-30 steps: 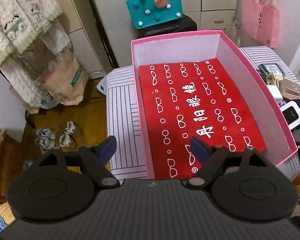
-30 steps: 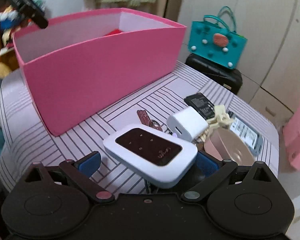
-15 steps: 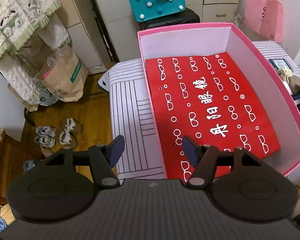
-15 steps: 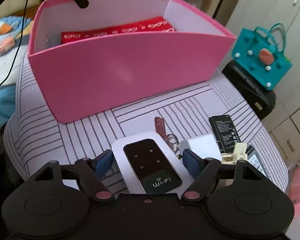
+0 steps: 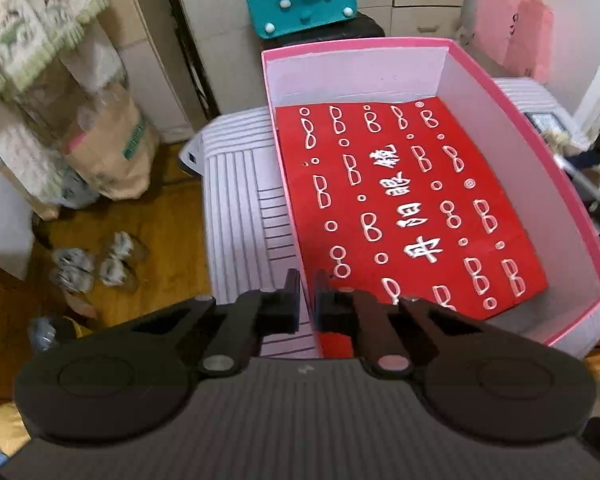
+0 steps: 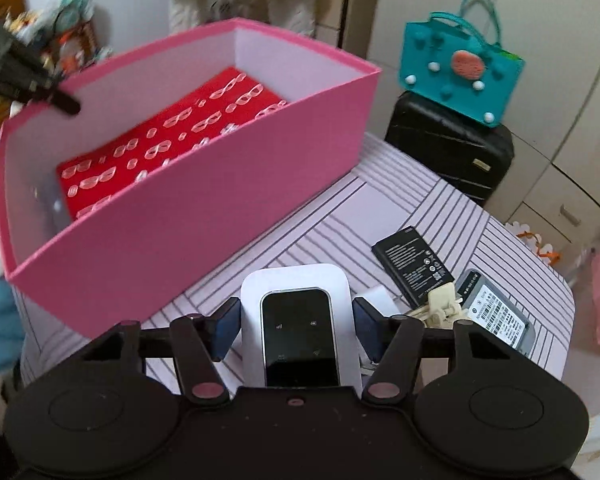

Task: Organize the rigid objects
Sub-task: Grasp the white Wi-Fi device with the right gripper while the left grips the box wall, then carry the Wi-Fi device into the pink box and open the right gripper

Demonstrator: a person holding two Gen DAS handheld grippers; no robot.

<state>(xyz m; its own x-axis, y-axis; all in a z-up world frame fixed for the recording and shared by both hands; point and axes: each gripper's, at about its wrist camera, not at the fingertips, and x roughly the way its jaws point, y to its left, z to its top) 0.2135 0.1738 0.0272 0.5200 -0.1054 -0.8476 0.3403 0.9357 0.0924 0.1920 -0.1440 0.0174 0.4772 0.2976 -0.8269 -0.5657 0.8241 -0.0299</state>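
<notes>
On the striped table, a large pink box is seen with its lid off, and a red sheet printed with white spectacle shapes lies flat across its floor. Over the near left wall of that box the left hand-held gripper is held, its fingers pressed together on the box's thin pink wall, which runs up between the pads; one finger is outside the box and the other is inside it, above the red sheet.

Beside the box, on the side facing the right wrist camera, the right hand-held gripper is pointed down at the table. A white pocket Wi-Fi router with a black screen is carried between its blue pads, which are closing and are seen touching the router's two long edges. The router is outside the box, near its long pink side wall.

Just beyond the right finger a small cluster is left on the table: a black battery pack, a grey labelled battery, a cream plastic clip and a white charger, the last partly hidden. Behind the table a teal bag is set on a black suitcase.
</notes>
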